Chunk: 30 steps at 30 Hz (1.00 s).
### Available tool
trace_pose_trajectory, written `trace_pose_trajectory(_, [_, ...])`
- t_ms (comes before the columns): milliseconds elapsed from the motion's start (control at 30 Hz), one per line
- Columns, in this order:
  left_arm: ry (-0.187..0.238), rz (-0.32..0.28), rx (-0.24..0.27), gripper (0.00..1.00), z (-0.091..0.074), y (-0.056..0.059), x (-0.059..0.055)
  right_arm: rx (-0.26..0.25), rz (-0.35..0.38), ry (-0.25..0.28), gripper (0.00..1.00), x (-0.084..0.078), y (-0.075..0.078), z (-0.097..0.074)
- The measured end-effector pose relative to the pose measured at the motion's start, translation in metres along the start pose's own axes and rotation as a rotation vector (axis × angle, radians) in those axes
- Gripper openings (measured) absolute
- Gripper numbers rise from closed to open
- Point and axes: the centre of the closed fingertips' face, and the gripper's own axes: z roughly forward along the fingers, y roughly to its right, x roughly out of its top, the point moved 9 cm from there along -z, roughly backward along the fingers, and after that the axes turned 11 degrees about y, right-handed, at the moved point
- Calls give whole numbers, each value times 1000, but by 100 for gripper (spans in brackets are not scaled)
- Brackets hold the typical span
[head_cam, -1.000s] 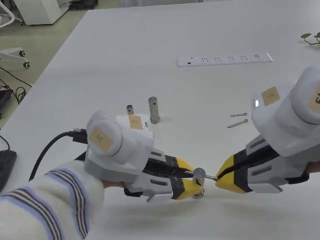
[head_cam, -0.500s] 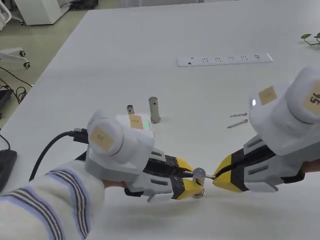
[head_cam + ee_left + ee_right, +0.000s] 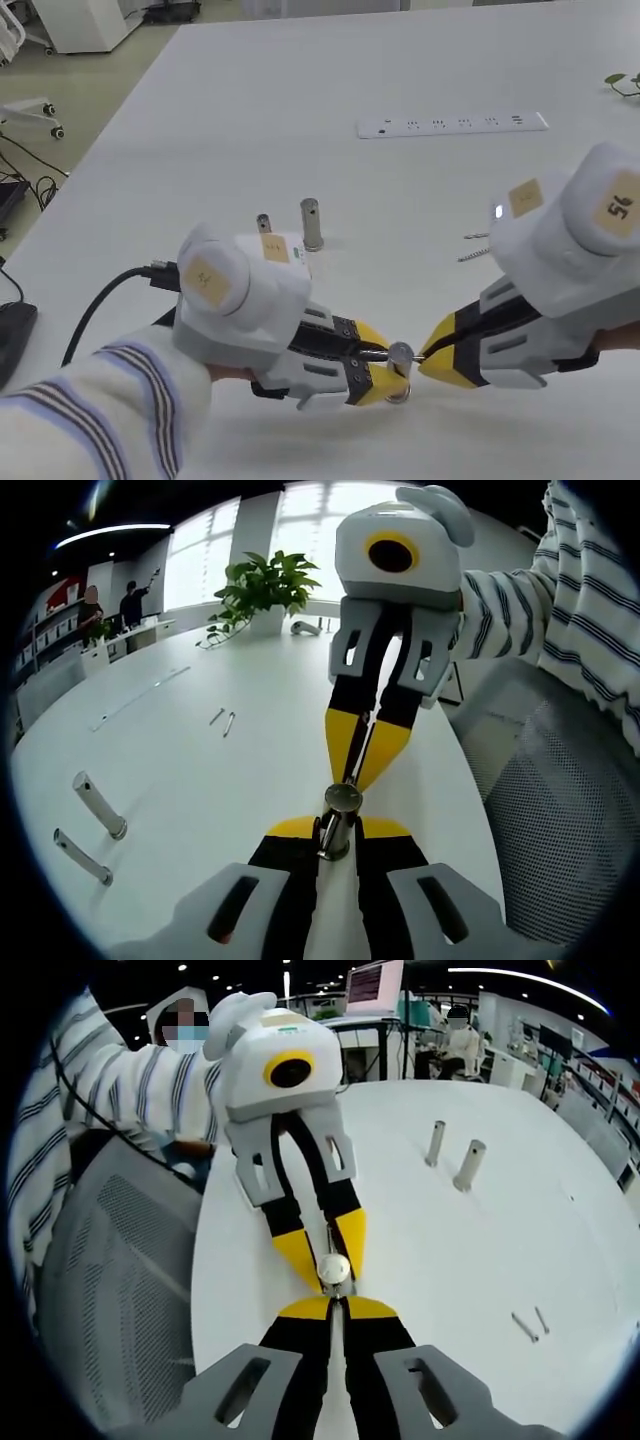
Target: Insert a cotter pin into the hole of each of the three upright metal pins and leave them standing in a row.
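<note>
My left gripper (image 3: 384, 366) is shut on an upright metal pin (image 3: 399, 359) that stands on the white table near the front. From the right, my right gripper (image 3: 428, 357) is shut on a thin cotter pin, its tip at the metal pin's head. In the left gripper view the metal pin (image 3: 340, 816) sits between my jaws and the right gripper (image 3: 352, 776) touches its top. The right gripper view shows the pin head (image 3: 335, 1269) just beyond my shut right gripper (image 3: 335, 1306). Two more metal pins (image 3: 312, 222) (image 3: 264, 222) stand upright behind.
Two loose cotter pins (image 3: 474, 247) lie on the table to the right. A white power strip (image 3: 452, 124) lies further back, and a plant leaf (image 3: 625, 80) shows at the far right edge. A black cable (image 3: 105, 300) trails off the left gripper.
The right gripper has edged left, closing the gap to the metal pin; less of the cotter pin shows between them. The left gripper has held still.
</note>
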Motion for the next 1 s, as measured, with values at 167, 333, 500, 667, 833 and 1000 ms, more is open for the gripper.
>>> trace_pose_trajectory(167, [-2, 2, 1, 12, 0, 0, 0, 3, -12, -3, 5, 2, 0, 1])
trace_pose_trajectory(333, [-2, 0, 1, 12, 0, 0, 0, 2, -19, -4, 5, 1, -1, 1])
trace_pose_trajectory(500, [1, -5, 4, 12, 0, 0, 0, 10, -19, 0, 7, 0, -1, 0])
trace_pose_trajectory(667, [-1, -3, 4, 12, 0, 1, 0, 14, -28, -5, 10, -4, -2, 0])
trace_pose_trajectory(833, [1, -7, 6, 12, -1, 1, 0, 11, -31, 4, 13, -3, -2, 0])
trace_pose_trajectory(1000, [-5, 2, 13, 13, -4, 0, -2, 8, -36, 21, 16, -1, -1, 1])
